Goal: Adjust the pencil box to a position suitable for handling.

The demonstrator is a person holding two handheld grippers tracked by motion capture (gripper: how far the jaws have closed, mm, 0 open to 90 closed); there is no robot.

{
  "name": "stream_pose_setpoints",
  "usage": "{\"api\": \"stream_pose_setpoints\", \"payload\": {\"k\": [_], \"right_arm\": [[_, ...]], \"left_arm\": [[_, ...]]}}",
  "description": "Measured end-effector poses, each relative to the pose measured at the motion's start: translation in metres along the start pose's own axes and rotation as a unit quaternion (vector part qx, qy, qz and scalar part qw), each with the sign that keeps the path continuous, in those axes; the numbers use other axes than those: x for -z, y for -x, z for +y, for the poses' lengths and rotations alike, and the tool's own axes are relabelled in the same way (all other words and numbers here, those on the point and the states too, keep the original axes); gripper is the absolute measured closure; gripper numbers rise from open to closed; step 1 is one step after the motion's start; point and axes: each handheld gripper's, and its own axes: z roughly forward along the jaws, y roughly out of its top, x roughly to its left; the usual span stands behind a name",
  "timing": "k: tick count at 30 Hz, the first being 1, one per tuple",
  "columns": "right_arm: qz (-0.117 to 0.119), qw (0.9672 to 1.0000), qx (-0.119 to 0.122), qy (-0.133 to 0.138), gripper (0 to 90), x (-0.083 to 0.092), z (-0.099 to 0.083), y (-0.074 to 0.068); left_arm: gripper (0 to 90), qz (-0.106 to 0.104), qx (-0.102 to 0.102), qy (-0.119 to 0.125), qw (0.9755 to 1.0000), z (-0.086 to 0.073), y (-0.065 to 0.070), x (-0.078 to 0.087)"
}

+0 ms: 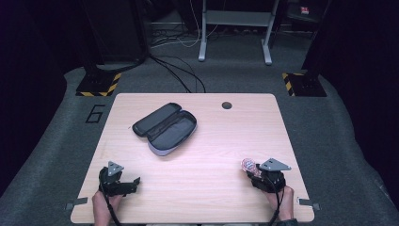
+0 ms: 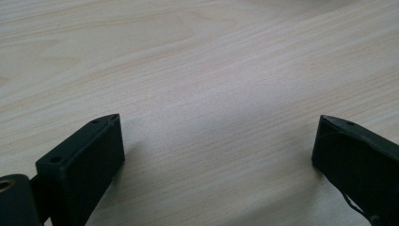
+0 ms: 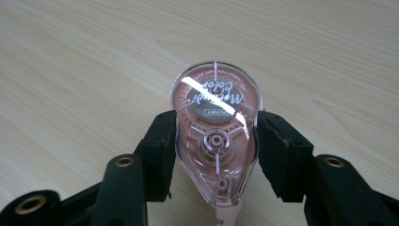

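A pink see-through correction tape dispenser (image 3: 215, 136) sits between the two black jaws of my right gripper (image 3: 215, 141), which is shut on its flat sides. In the high view that right gripper (image 1: 251, 170) is near the table's front right with the pink dispenser (image 1: 247, 164) sticking out toward the middle. My left gripper (image 1: 134, 181) rests near the front left, jaws wide apart; its own view has only bare wood between the fingers (image 2: 89, 155). An open dark pencil case (image 1: 165, 127) lies at the back centre-left, apart from both grippers.
The light wooden table (image 1: 211, 136) has a round cable hole (image 1: 227, 105) near its far edge. Beyond it are grey carpet, loose cables (image 1: 181, 70) and a metal stand's legs (image 1: 235, 33). Black posts with striped bases (image 1: 99, 84) flank the table.
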Motion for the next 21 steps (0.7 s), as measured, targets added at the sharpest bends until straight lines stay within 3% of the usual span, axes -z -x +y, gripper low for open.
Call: {"api": "stream_pose_setpoints", "payload": {"k": [13, 21], "right_arm": [[-0.033, 0.9987, -0.035, -0.015, 49.5, -0.010, -0.003, 0.031], [-0.040, 0.9974, -0.055, -0.023, 49.5, -0.015, -0.006, 0.047]], "left_arm": [[2.9, 0.000, 0.001, -0.001, 1.0000, 0.000, 0.000, 0.000], [2.8, 0.000, 0.001, -0.001, 1.0000, 0.000, 0.000, 0.000]]}}
